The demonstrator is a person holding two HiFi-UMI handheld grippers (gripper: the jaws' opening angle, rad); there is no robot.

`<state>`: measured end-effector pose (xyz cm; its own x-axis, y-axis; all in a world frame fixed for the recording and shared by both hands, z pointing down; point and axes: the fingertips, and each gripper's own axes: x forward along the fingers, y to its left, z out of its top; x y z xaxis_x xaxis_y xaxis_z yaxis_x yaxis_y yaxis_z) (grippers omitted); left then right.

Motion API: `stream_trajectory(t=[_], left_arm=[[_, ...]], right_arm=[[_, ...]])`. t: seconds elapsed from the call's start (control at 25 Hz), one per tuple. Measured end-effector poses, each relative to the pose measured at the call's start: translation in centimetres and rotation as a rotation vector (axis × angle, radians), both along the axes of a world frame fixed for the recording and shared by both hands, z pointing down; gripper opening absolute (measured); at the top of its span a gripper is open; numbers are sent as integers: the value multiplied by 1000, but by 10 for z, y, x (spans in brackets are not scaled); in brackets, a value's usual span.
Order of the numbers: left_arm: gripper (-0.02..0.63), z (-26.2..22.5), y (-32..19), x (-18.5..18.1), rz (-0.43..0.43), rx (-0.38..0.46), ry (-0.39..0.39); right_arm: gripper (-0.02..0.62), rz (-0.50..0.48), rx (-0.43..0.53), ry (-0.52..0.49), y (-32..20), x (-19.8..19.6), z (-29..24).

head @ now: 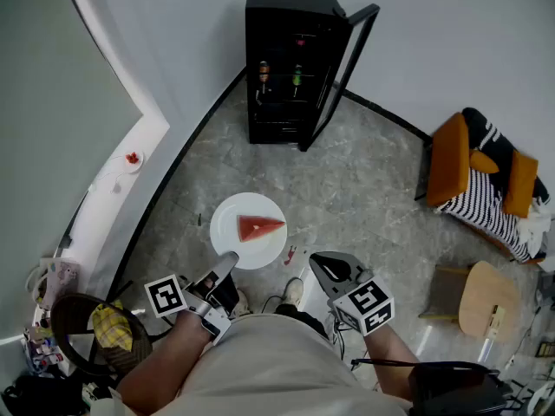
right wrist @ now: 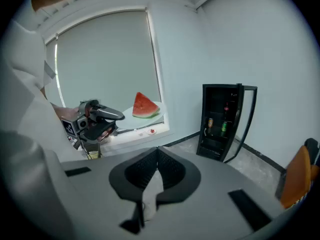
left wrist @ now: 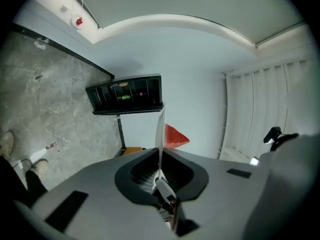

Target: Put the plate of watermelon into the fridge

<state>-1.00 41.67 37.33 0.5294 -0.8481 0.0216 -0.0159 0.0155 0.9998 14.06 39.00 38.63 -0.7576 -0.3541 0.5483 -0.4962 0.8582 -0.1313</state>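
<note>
A white plate [head: 234,232] carrying a red watermelon slice [head: 259,227] is held above the grey floor, in front of the person. My left gripper [head: 229,261] is shut on the plate's near rim. In the left gripper view the plate [left wrist: 160,134] runs edge-on between the jaws, with the watermelon [left wrist: 175,136] to its right. A black fridge [head: 286,68] stands against the far wall with its door [head: 342,72] swung open and bottles on its shelves. My right gripper [head: 321,265] hangs to the right of the plate, shut and holding nothing. The right gripper view shows the plate [right wrist: 157,107] and the fridge [right wrist: 222,121].
An orange chair with a striped cushion [head: 481,176] sits at the right, with a wooden stool [head: 481,297] nearer. A white ledge [head: 130,159] runs along the left wall. A dark basket with something yellow in it [head: 95,328] is at the lower left.
</note>
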Motion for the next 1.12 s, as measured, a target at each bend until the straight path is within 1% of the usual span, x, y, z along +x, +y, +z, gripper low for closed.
stream_trajectory(t=[0.08, 0.24, 0.32, 0.44, 0.56, 0.68, 0.8, 0.92, 1.12], left_arm=[[25, 2, 4, -10, 13, -1, -6], [25, 13, 26, -46, 37, -3, -8], [25, 17, 28, -60, 48, 0, -2], [25, 20, 25, -71, 54, -1, 22], [25, 26, 16, -76, 63, -6, 34], [25, 30, -4, -75, 69, -8, 46], [25, 32, -33, -73, 63, -4, 50], [25, 33, -69, -70, 54, -2, 45], [25, 37, -142, -69, 6, 6, 25]], right_arm=[[15, 3, 1, 6, 5, -12, 1], [15, 11, 1, 14, 32, -50, 9], [15, 22, -1, 17, 39, -65, 12], [15, 34, -10, 19, 44, -79, 11], [17, 42, -15, 17, 37, -84, 9], [18, 40, -14, 30, 21, -85, 11], [25, 34, -19, 35, -7, -86, 14], [54, 26, -17, 27, -45, -86, 17], [62, -15, 1, 16, -121, -87, 14]])
